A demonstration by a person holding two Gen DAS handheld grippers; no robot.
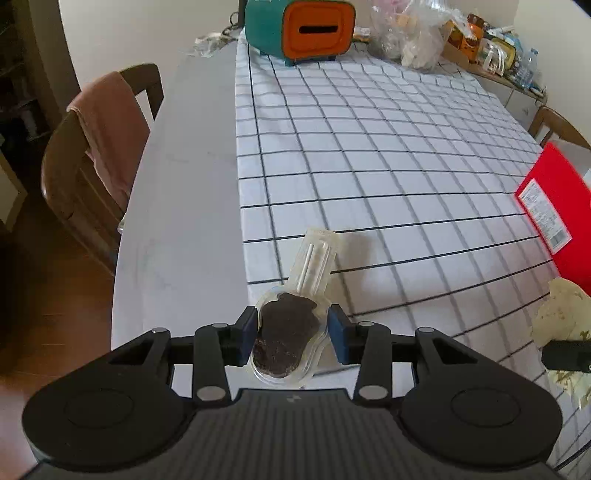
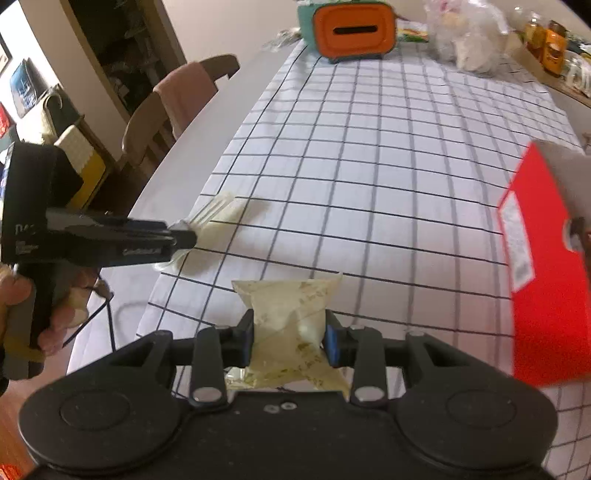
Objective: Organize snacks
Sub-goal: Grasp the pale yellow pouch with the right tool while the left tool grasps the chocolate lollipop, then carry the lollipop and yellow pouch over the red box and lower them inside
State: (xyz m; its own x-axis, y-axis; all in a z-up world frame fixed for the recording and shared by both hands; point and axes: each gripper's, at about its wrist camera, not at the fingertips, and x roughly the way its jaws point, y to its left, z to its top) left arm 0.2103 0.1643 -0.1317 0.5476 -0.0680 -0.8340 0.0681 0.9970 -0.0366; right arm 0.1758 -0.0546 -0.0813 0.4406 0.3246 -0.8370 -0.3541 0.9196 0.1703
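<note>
Each hand-held gripper carried a snack above the gridded desk

The left hand-held gripper point(image 1: 291, 334) was closed on a clear-wrapped chocolate lolly point(image 1: 286, 341) at the lower centre of its frame, its stick pointing up-frame; the right hand-held gripper point(image 2: 290, 338) pinched a pale yellow snack packet point(image 2: 291, 328) at lower centre of its own view. The lolly's slick wrapper looked likely to slip or twist if the pads loosened, and the soft packet could sag out of its grip. The lolly hung just beside the cloth's left border, near the desk point(image 1: 177, 206) edge, so a drop there might reach the floor. The red box point(image 2: 546, 280) crowded the right side; the middle of the checked cloth point(image 1: 369, 155) lay open up to the teal and orange container point(image 1: 303, 29) at the top
</note>
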